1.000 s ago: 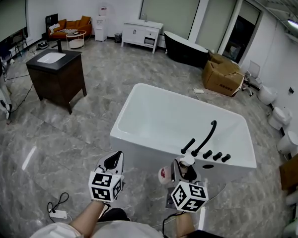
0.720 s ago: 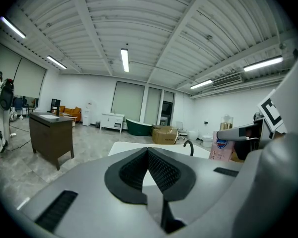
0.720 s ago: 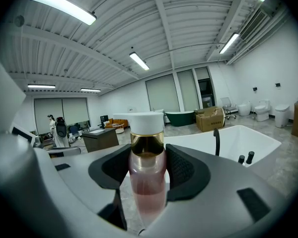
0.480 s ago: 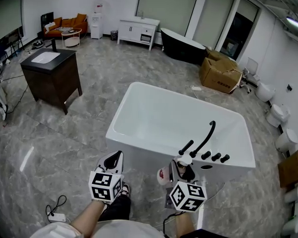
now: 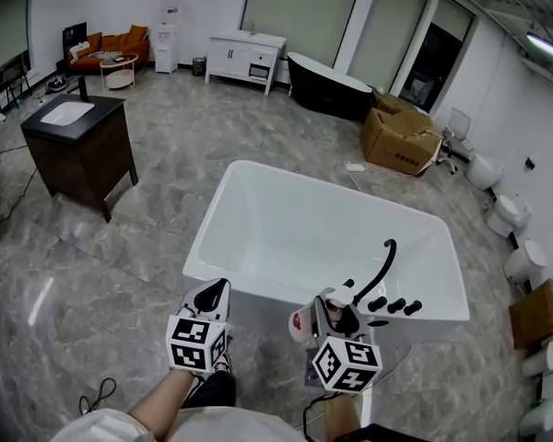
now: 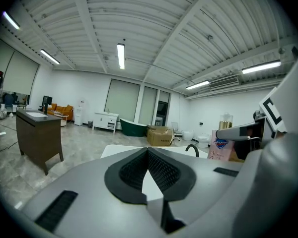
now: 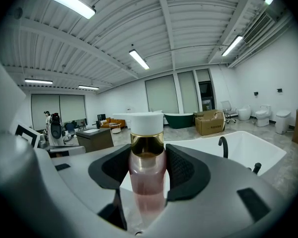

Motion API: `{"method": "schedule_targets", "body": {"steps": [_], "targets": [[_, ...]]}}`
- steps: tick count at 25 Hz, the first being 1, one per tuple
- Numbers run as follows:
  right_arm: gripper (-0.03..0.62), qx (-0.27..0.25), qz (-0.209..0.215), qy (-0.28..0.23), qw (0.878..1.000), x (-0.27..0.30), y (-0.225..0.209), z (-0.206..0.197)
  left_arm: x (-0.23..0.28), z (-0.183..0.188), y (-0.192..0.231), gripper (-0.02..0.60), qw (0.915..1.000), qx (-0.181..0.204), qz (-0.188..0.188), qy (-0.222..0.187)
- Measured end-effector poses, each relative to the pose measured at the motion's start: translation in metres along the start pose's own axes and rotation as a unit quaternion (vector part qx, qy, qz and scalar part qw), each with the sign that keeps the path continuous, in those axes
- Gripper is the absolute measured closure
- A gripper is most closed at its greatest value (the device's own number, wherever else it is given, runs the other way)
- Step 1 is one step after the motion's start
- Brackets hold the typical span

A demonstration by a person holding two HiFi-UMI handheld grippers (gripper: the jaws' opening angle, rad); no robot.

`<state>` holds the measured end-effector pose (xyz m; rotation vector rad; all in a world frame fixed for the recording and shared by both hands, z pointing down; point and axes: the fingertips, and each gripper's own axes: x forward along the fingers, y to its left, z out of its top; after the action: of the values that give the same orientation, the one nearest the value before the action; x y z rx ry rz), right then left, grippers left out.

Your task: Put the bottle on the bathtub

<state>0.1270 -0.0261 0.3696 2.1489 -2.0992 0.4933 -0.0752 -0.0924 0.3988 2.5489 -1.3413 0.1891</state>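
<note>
The right gripper [image 5: 335,320] is clamped on a clear pink plastic bottle [image 5: 339,298] with a white cap and a gold band under it. In the right gripper view the bottle [image 7: 147,175] stands upright, and the two black ribbed pads [image 7: 185,167] of the right gripper [image 7: 148,171] press on its sides just below that band. It's being carried in the air, not resting on anything.

From the head view the bottle shows against the near wall of the big white rectangular bathtub [image 5: 208,221]. It sits right below the corner with the curved black faucet [image 5: 382,265] and the row of black knobs [image 5: 393,305], and it isn't touching the rim.

The left gripper [image 5: 212,295] is level with the right one and off to its side, over the grey marble-look floor [image 5: 166,145]. Its jaws are pinched together at the tips with nothing in them (checked in the left gripper view [image 6: 148,168], where the pads just meet). That view also catches the bottle [image 6: 218,148] off to the right, with a blue and red label on it.

Around the room there's a dark wooden vanity with a white basin [image 5: 78,145] to the left. Brown cardboard boxes [image 5: 401,136] and a black freestanding tub [image 5: 327,86] sit beyond the bathtub.
</note>
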Motion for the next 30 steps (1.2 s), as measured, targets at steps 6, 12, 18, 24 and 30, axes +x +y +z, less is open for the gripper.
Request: {"method": "schedule_targets", "body": {"steps": [6, 12, 18, 24, 30], "targets": [[0.365, 0.004, -0.007, 0.002, 1.0, 0.035, -0.002, 0.011, 0.04, 0.013, 0.017, 0.578, 0.9999, 0.003, -0.01, 0.008], [0.365, 0.004, -0.015, 0.007, 1.0, 0.068, -0.006, 0.022, 0.078, 0.022, 0.028, 0.578, 0.9997, 0.002, -0.022, 0.012], [0.365, -0.002, -0.018, 0.012, 1.0, 0.104, -0.007, 0.035, 0.114, 0.028, 0.047, 0.578, 0.9995, -0.009, -0.025, 0.015], [0.365, -0.004, -0.017, 0.007, 1.0, 0.139, -0.006, 0.042, 0.146, 0.035, 0.069, 0.578, 0.9995, -0.015, -0.026, 0.013], [0.365, -0.009, -0.021, 0.01, 1.0, 0.162, -0.005, 0.049, 0.166, 0.031, 0.08, 0.578, 0.9992, -0.013, -0.028, 0.025]]}}
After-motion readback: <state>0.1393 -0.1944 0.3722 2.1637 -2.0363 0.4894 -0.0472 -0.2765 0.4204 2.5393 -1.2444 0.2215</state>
